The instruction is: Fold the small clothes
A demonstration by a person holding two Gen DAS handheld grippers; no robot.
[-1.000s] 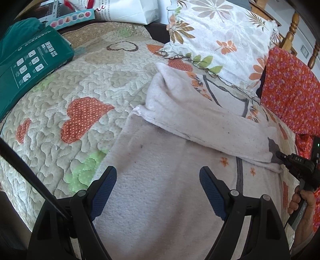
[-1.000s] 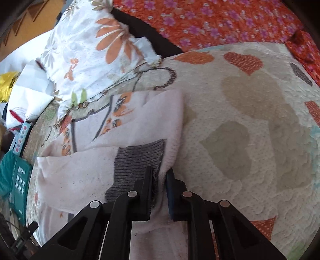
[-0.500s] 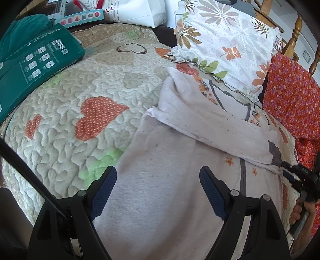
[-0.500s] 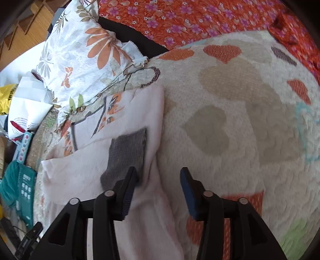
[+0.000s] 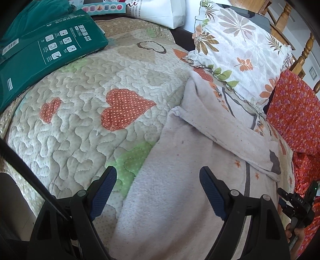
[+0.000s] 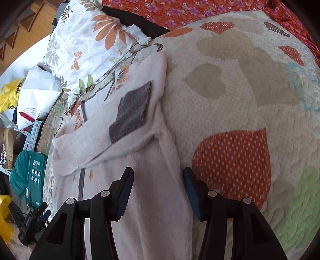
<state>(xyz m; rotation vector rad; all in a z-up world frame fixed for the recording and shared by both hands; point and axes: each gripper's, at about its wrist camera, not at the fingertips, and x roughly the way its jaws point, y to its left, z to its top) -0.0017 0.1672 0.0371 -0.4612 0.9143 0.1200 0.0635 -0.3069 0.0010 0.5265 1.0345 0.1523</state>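
A small pale pink garment (image 5: 180, 200) lies on the quilted bedspread (image 5: 84, 112). One sleeve with a grey cuff (image 5: 274, 162) is folded across its body. My left gripper (image 5: 158, 192) is open and empty above the garment's lower left edge. In the right wrist view the same garment (image 6: 156, 200) shows with the folded sleeve and grey cuff (image 6: 132, 116) lying flat. My right gripper (image 6: 158, 192) is open and empty over the garment's right edge, below the cuff. The right gripper also shows in the left wrist view (image 5: 296, 204) at the far right.
A floral pillow (image 5: 240, 50) and an orange flowered cloth (image 5: 296, 112) lie at the head of the bed. A green box (image 5: 40, 54) sits on the quilt's far left. A white bag (image 5: 160, 12) stands behind. Bare quilt (image 6: 250, 100) lies right of the garment.
My right gripper let go of the grey cuff, opened and drew back down the garment. The folded sleeve stays across the body. The left gripper drew back slightly, still open.
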